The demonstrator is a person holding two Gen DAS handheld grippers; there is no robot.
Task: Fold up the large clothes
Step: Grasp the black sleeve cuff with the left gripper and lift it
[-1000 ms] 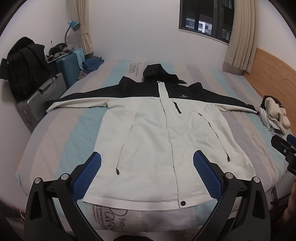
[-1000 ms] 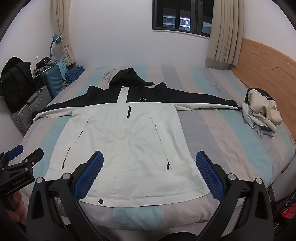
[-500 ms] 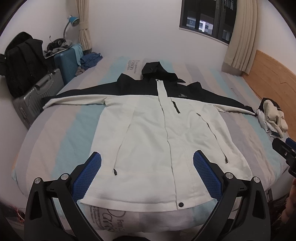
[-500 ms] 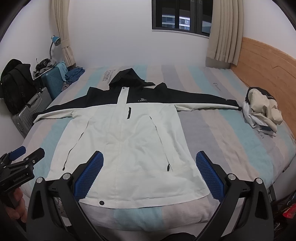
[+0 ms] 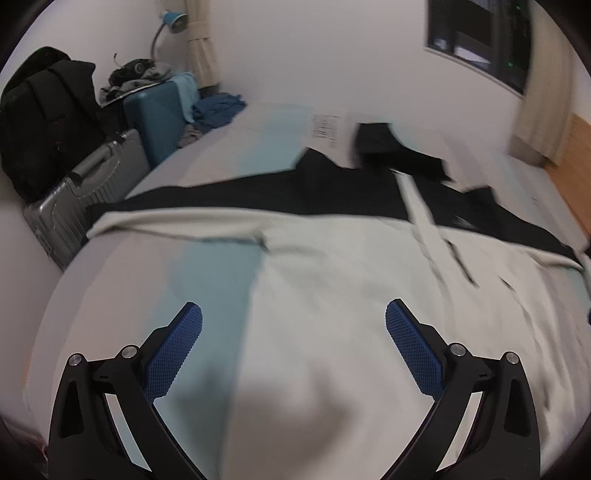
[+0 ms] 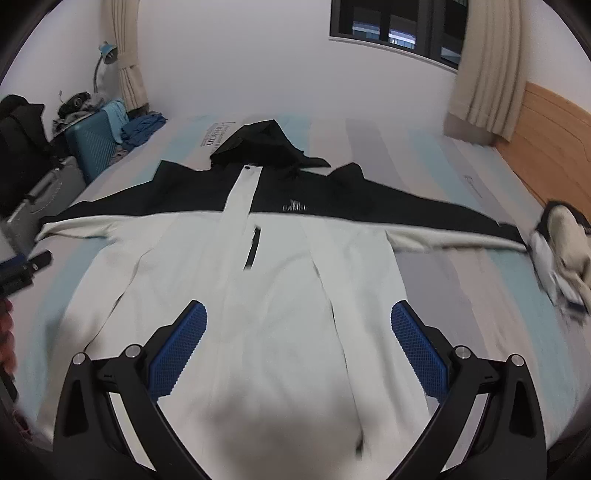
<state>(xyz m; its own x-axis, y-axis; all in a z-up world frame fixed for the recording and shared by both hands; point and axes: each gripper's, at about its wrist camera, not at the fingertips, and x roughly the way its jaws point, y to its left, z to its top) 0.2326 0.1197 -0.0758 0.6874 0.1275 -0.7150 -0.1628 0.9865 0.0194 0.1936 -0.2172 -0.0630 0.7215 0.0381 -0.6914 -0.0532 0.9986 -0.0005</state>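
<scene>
Dim indoor light, heavy motion blur, fisheye-bent edges

Jacket [image 6: 280, 280] spread flat on bed [image 6: 461, 295]; suitcases [image 6: 94, 147] left; clothes pile [image 6: 565, 243] right.

A home bedroom: a striped bed [image 6: 461, 280] (wooden headboard [image 6: 554, 140]), curtained window [image 6: 399, 26], suitcases [image 5: 159, 118] by the wall.

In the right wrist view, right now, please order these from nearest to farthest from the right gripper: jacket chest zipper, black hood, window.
1. Chest zipper, just ahead of the right gripper, slightly left.
2. Black hood, at the jacket's far end.
3. Window, on the back wall.
</scene>
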